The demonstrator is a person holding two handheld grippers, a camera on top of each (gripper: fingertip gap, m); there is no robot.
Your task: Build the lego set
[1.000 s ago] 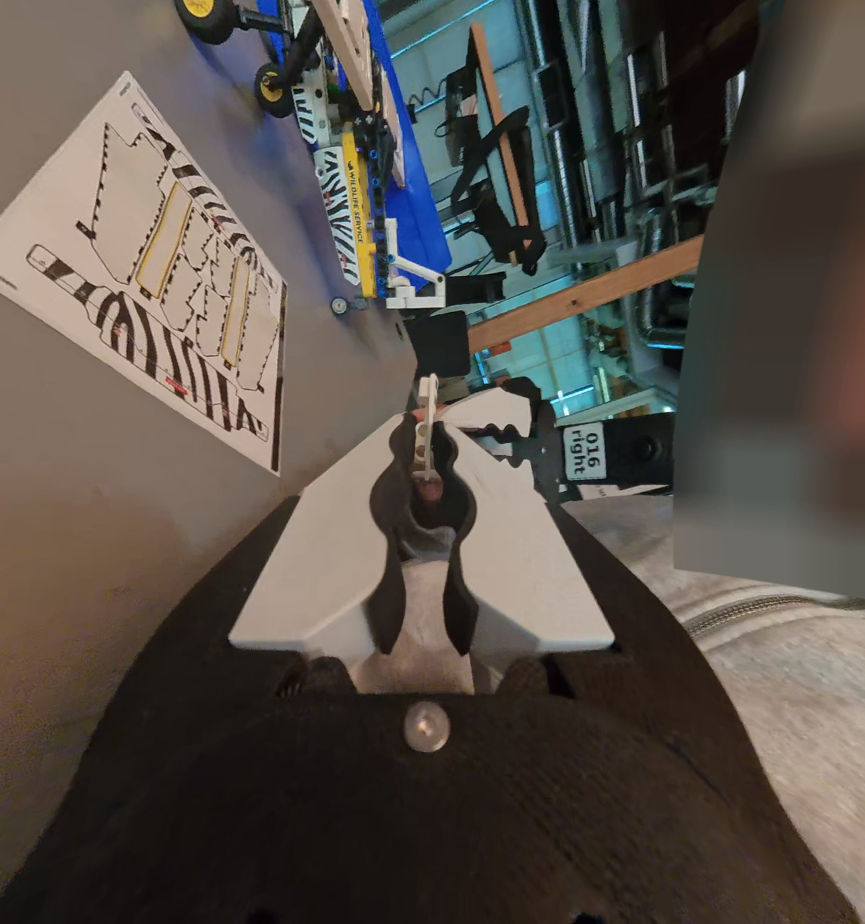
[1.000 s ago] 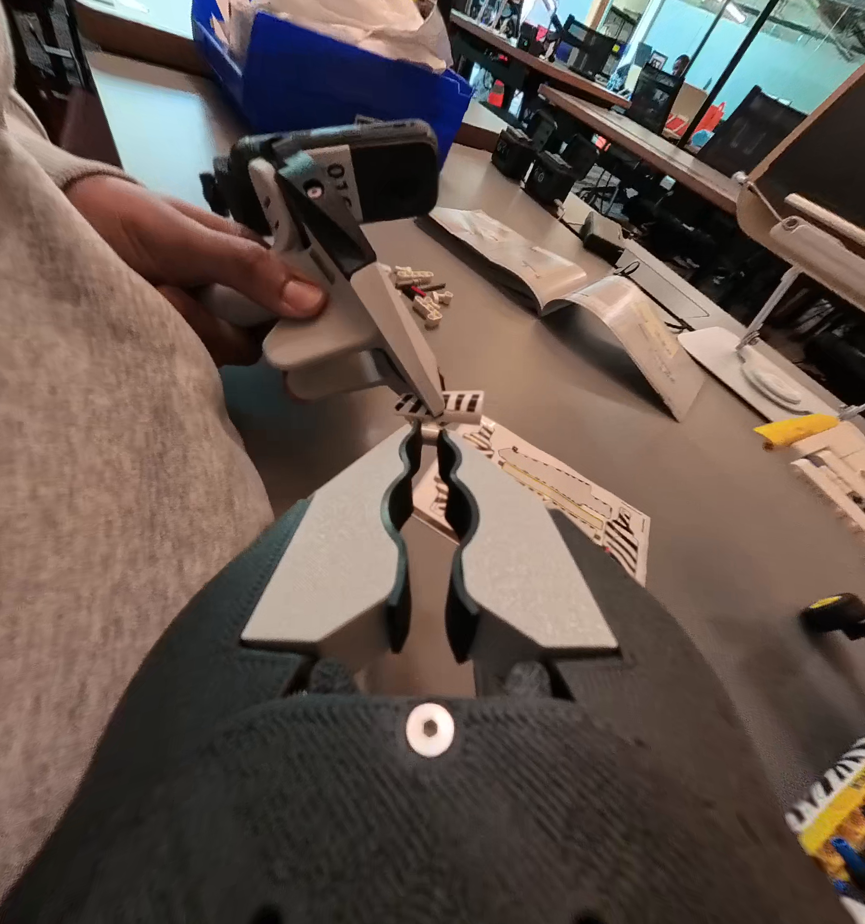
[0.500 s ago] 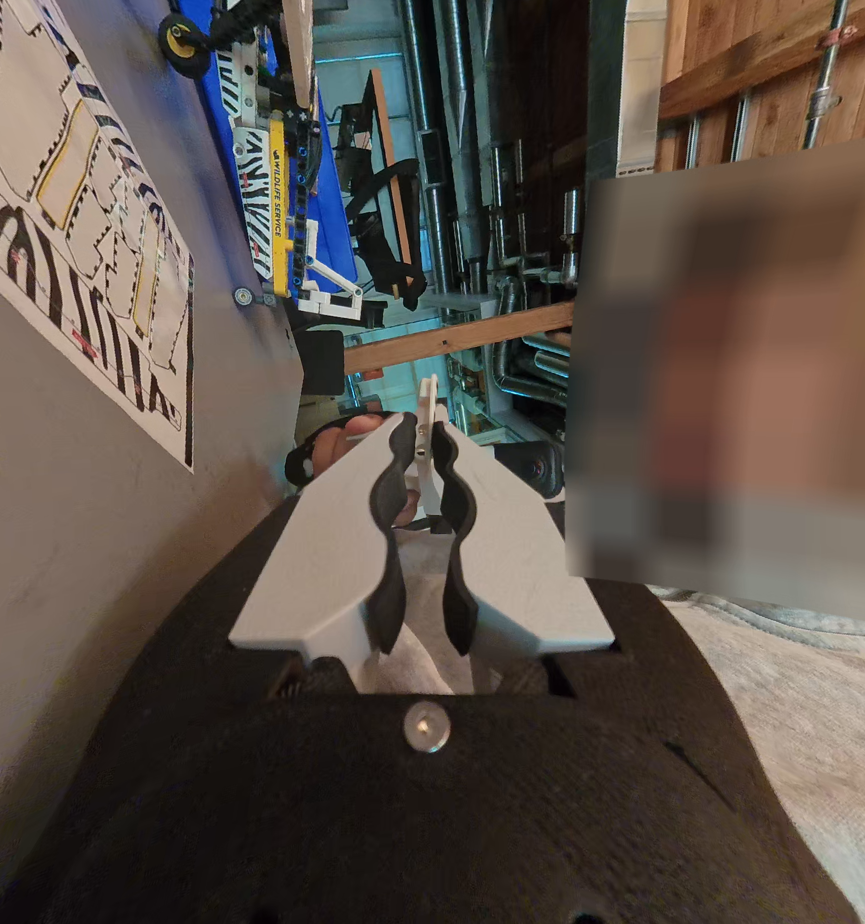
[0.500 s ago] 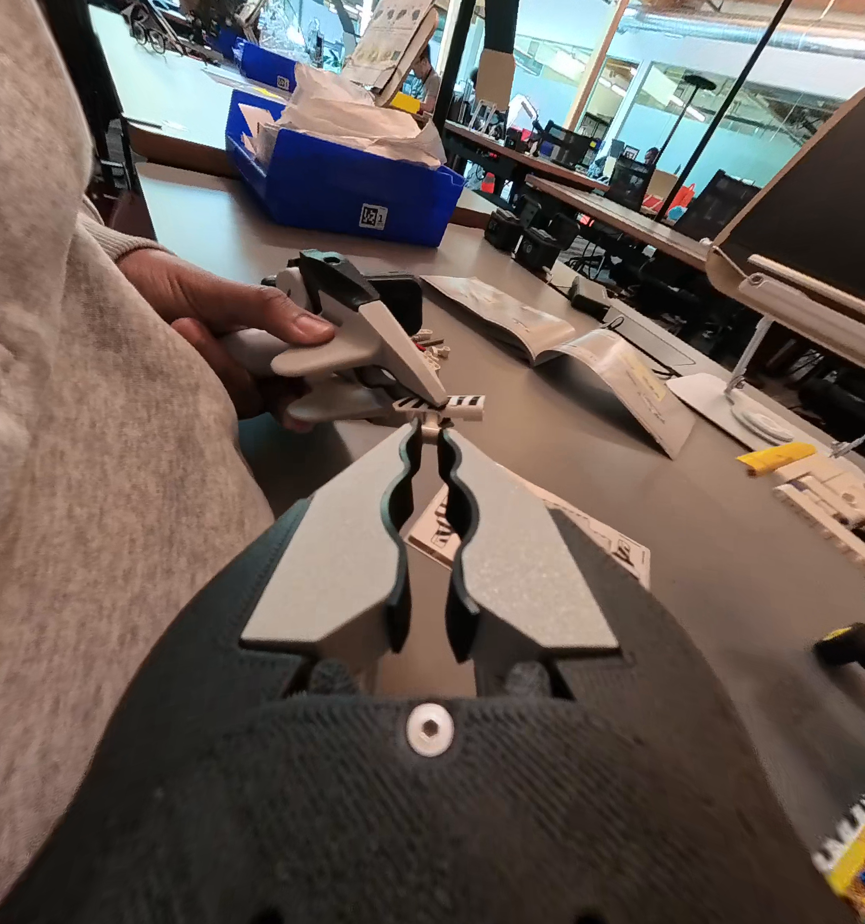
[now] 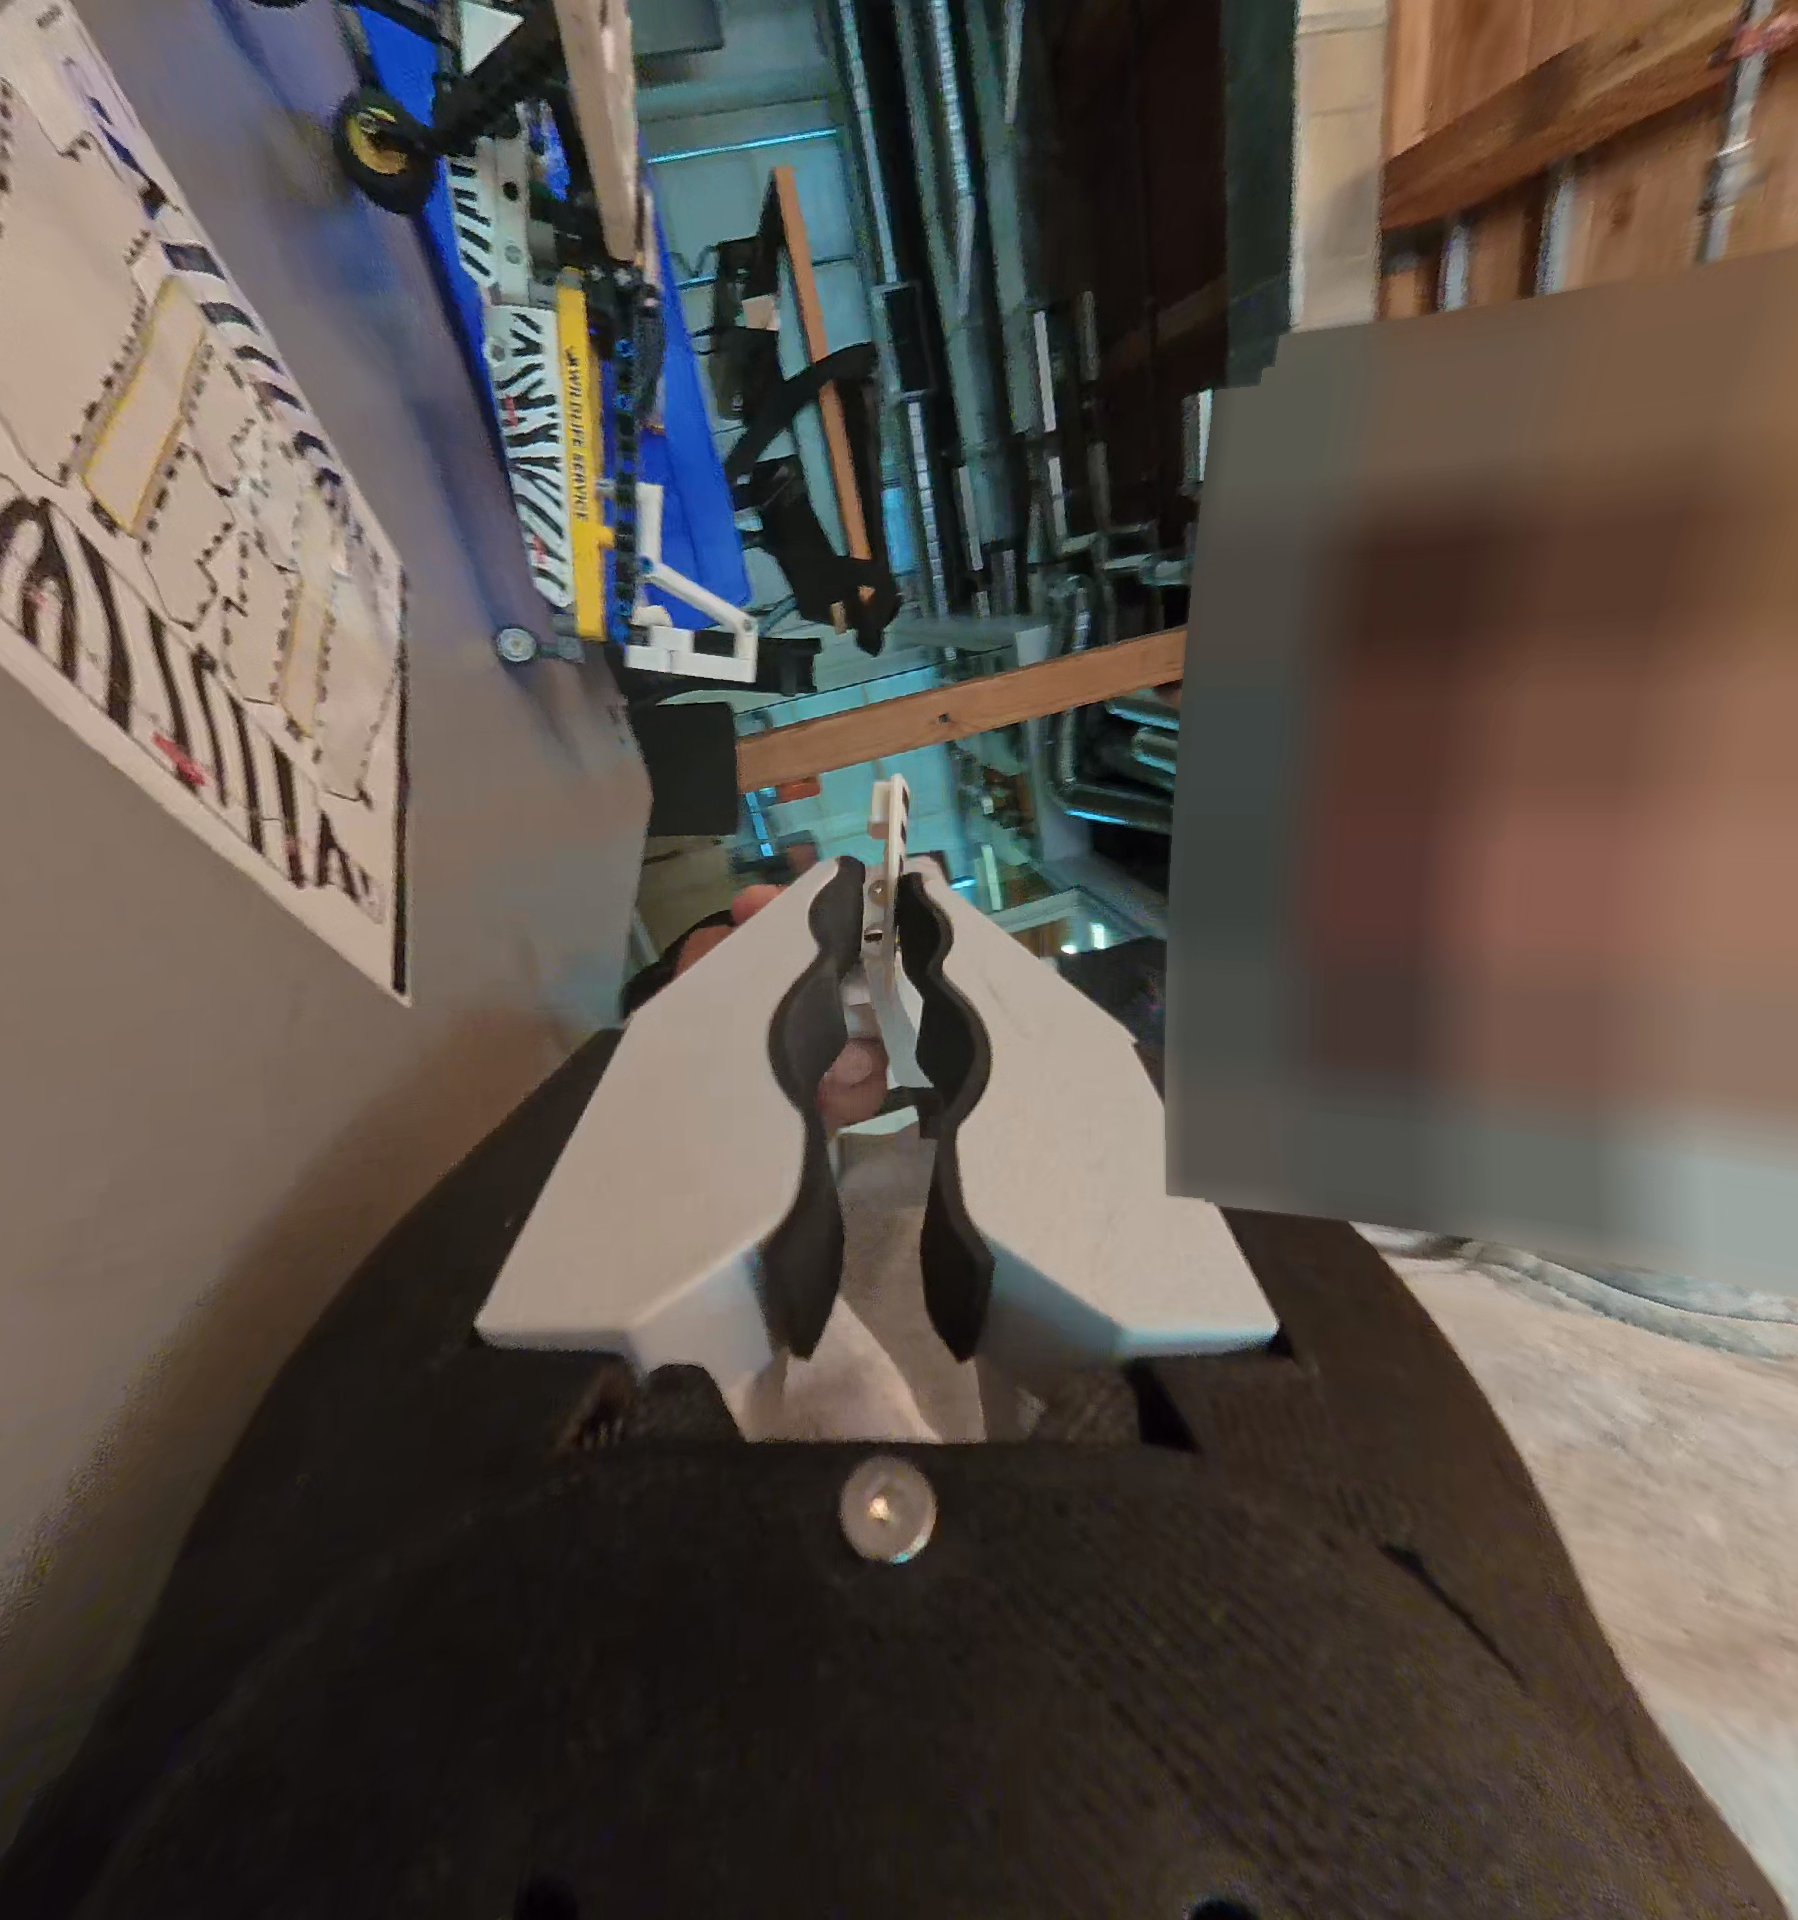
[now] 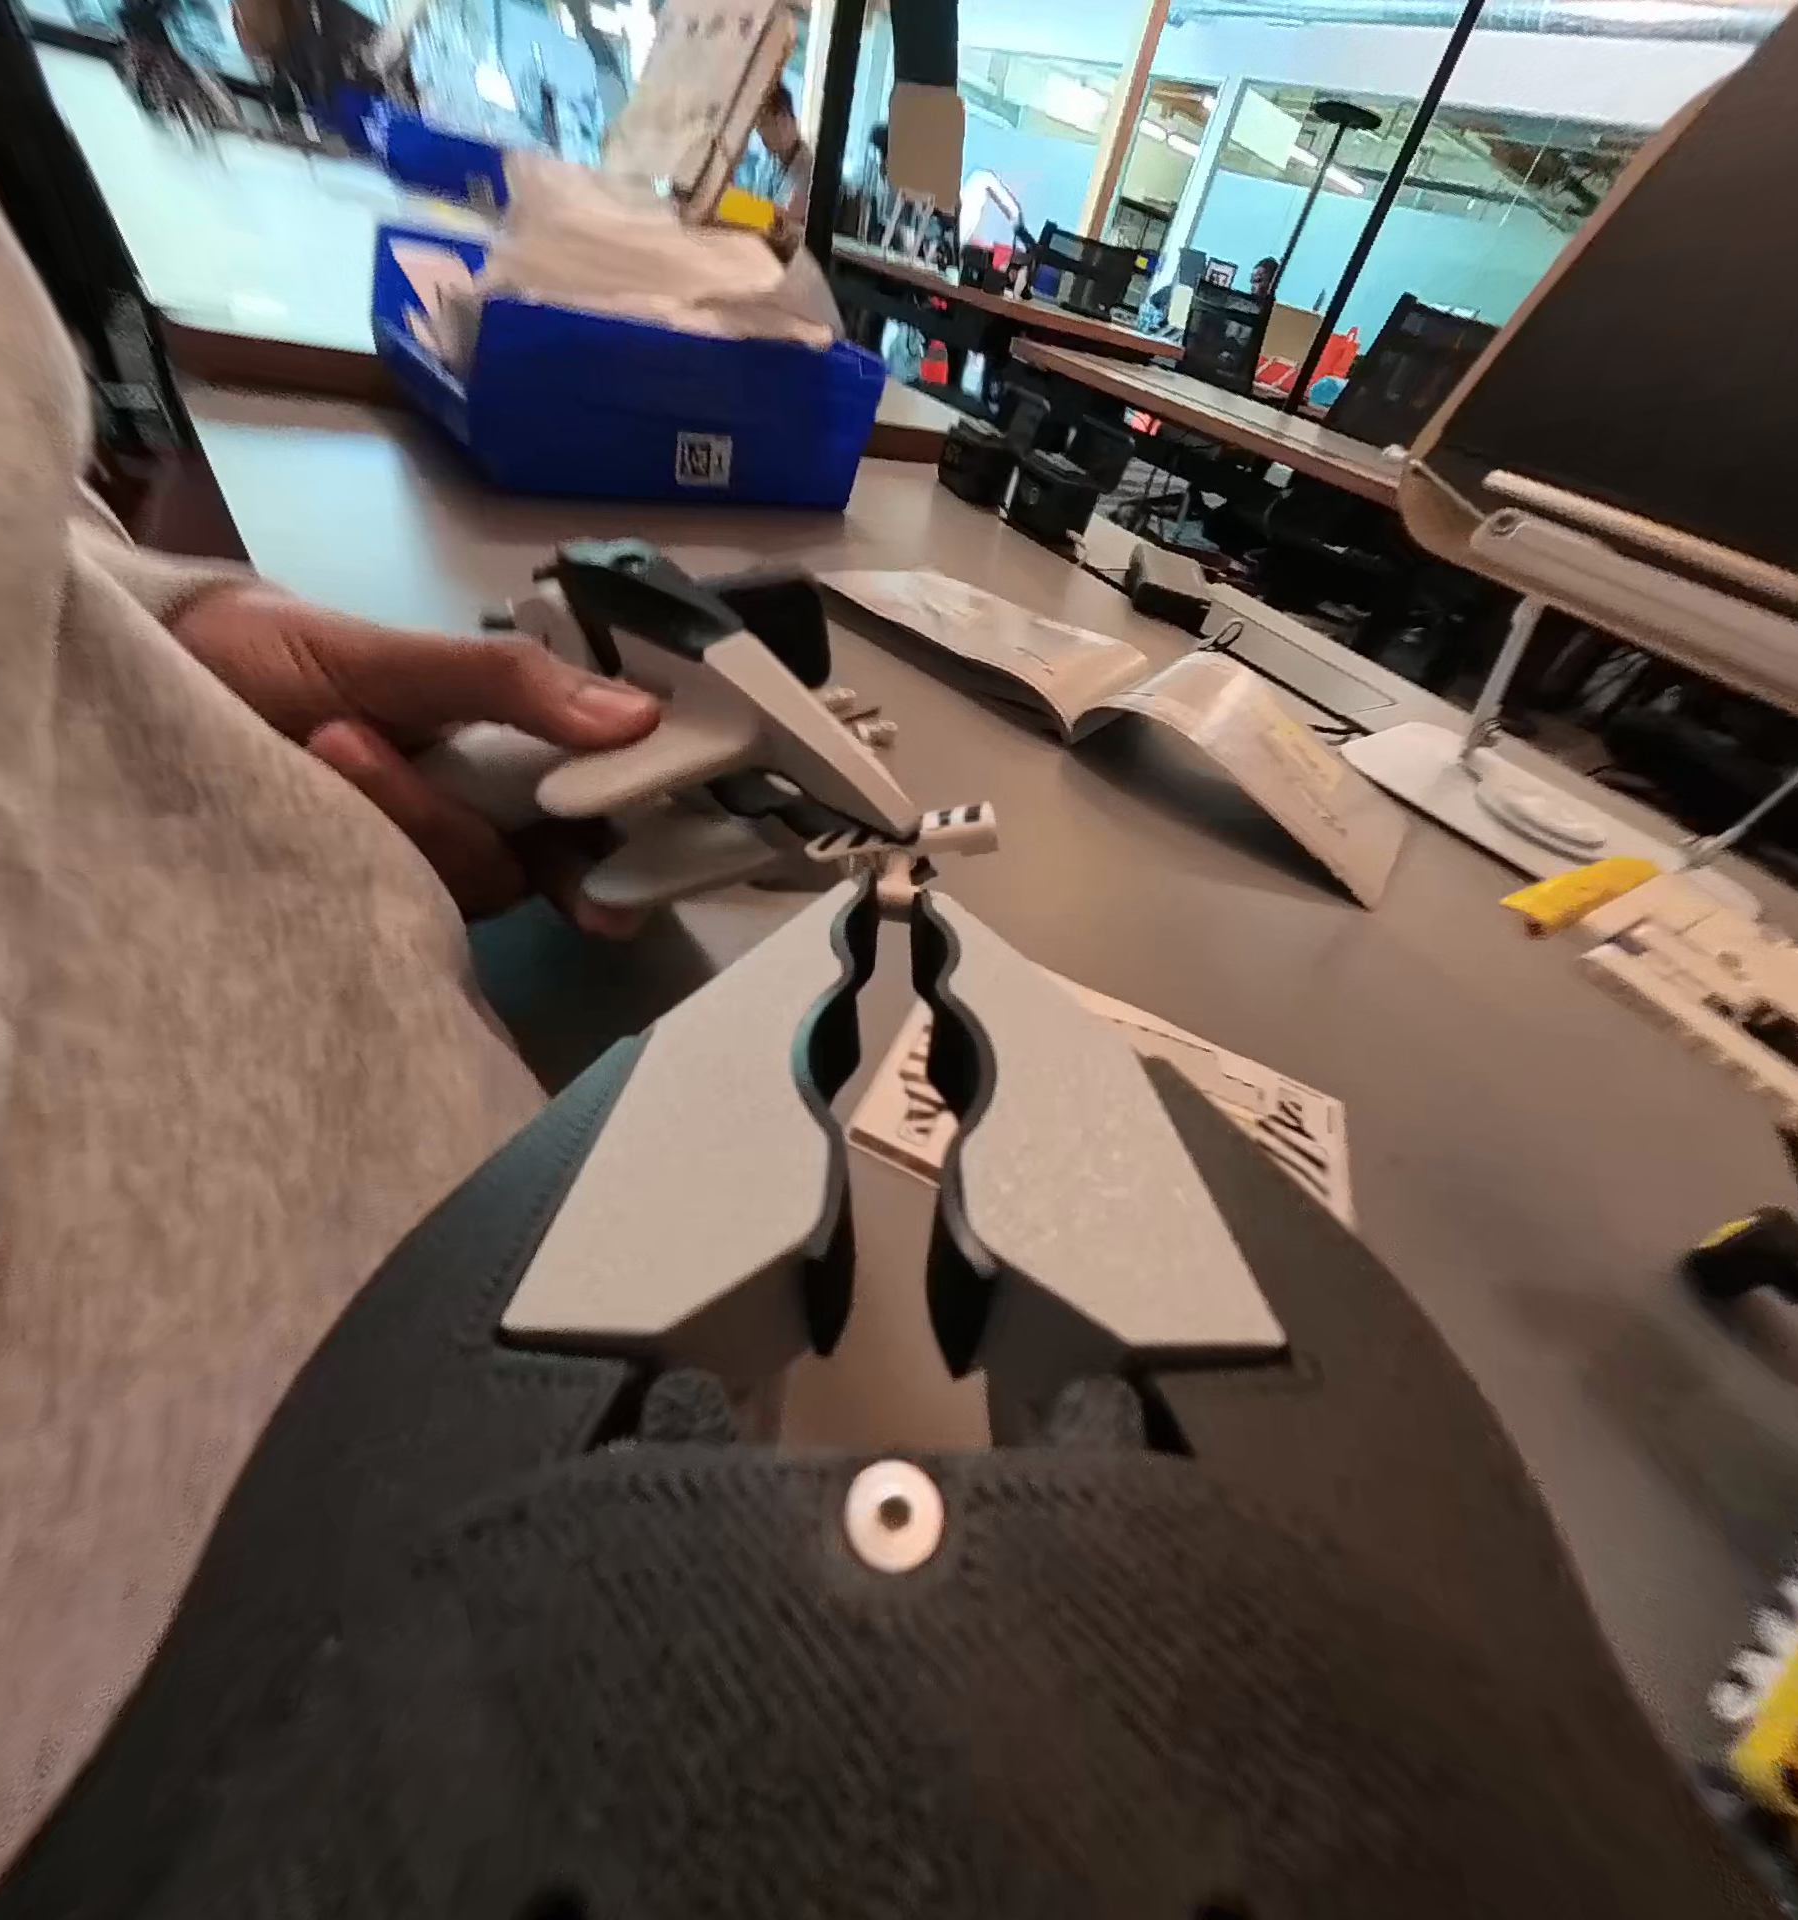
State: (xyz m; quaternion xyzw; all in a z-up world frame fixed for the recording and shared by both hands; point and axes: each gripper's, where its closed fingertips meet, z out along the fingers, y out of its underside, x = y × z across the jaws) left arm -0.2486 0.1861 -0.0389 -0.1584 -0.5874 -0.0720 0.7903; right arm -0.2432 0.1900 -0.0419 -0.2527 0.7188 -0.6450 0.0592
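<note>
My left gripper [image 5: 879,896] is shut on a thin white lego piece with zebra stripes [image 5: 890,821], which sticks out past its tips. In the right wrist view the left gripper [image 6: 900,831] comes in from the left, held by a hand [image 6: 407,707], with the striped piece [image 6: 942,828] lying level at its tips. My right gripper [image 6: 892,899] is shut on a small pale piece [image 6: 893,881] that touches the underside of the striped piece. Both grippers are held above the grey table [image 6: 1134,935].
A zebra sticker sheet [image 5: 147,499] [image 6: 1238,1091] lies on the table. The partly built white, yellow and blue vehicle [image 5: 562,436] [image 6: 1705,987] stands beyond it. An open booklet [image 6: 1134,707], a blue bin [image 6: 646,416] and a few loose pieces [image 6: 859,717] lie farther back.
Both grippers have stayed shut and tip to tip. The left gripper has rolled, so the striped piece now lies flatter. Both views have swung and tilted.
</note>
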